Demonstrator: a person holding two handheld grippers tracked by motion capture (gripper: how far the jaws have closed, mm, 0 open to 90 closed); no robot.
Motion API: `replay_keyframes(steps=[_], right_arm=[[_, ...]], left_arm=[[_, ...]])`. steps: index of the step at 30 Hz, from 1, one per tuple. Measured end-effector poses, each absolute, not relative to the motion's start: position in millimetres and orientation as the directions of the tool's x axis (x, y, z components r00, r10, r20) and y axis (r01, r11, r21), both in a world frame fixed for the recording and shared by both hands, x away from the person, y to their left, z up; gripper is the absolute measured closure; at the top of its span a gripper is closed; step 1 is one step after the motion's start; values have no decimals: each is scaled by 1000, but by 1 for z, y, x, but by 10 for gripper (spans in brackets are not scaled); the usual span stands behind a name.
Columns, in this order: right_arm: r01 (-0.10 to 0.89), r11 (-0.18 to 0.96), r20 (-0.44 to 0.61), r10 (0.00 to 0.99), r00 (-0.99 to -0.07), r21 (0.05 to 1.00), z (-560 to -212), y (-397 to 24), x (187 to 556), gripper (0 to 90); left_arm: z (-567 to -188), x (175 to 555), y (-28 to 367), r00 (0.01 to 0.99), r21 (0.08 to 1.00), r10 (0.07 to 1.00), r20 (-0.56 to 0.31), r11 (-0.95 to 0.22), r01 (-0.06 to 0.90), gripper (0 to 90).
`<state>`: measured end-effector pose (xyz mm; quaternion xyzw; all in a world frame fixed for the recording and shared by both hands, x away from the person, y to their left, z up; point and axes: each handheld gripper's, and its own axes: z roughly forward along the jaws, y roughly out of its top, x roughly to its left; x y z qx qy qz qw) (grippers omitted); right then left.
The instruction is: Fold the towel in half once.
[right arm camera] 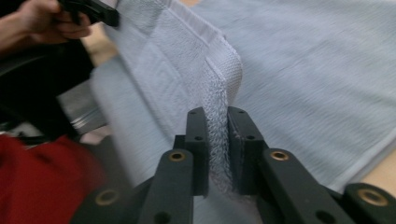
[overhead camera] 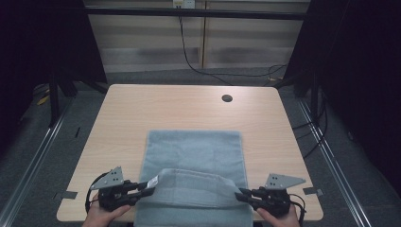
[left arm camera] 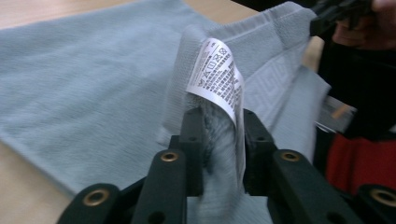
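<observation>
The left gripper (overhead camera: 142, 188) is clamped on one near corner of a pale blue-grey towel (overhead camera: 194, 151), its two black jaws pinching a fold of cloth with a white care label (left arm camera: 215, 74) standing up just above them. The right gripper (overhead camera: 243, 195) grips the other near corner in the same way, its jaws closed tight on the towel's woven hem. A person's hands (overhead camera: 97, 216) hold both tools at the near edge of the table.

Between the two grippers the towel's near edge is lifted into a low arch, clear of the rest of the cloth. The towel runs away from the grippers, its long side pointing toward the far edge of the table, and the far part lies flat. Both hands sit about equally near it, one at each corner, so the raised edge looks ready to be carried forward over the flat part, perhaps as a fold.

The light wooden table (overhead camera: 142, 109) has a small round cable hole (overhead camera: 227, 98) near its far right corner. Beyond it are grey floor, trailing black cables and dark surroundings.
</observation>
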<state>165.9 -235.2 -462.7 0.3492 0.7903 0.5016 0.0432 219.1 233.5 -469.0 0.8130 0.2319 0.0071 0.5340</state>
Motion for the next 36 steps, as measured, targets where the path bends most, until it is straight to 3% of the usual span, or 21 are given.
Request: replay_keyframes(steps=[5,9,13,15,16,22,27,29,31,33,36], right_arm=[[496,210,297,587,-753,843,-456,-244,149,679],[490,205,280,612,-740,847,-453,-247,164,668],[506,244,264,626,-734,827,-459,-237,198,603],[519,273,252,637,-729,810,-465,-231,215,582],[528,295,248,637,-730,797,-468,-229,223,574],[574,344,277,623,-732,743,-485,-221,240,508],[602,337,347,576,-740,724,-486,-220,233,514],[608,347,356,569,-742,714,-488,-220,229,535],[615,353,373,552,-746,706,-491,-221,225,593],[603,367,367,538,-759,708,-490,-220,220,730],[583,336,367,524,-768,740,-482,-222,210,824]], left_arm=[[-456,212,250,897,904,351,-268,-231,360,647],[-453,239,252,862,900,422,-280,-196,388,598],[-466,289,243,826,845,482,-293,-274,460,539],[-474,300,237,813,827,524,-256,-317,464,526],[-479,304,234,811,812,514,-280,-324,485,519],[-492,292,226,841,772,461,-283,-411,485,499],[-497,285,223,847,752,455,-274,-448,484,493],[-499,280,221,855,739,465,-229,-489,463,572],[-497,277,221,870,745,440,-223,-499,443,738],[-494,272,222,878,758,408,-251,-481,441,843],[-485,261,227,888,788,372,-271,-444,426,854]])
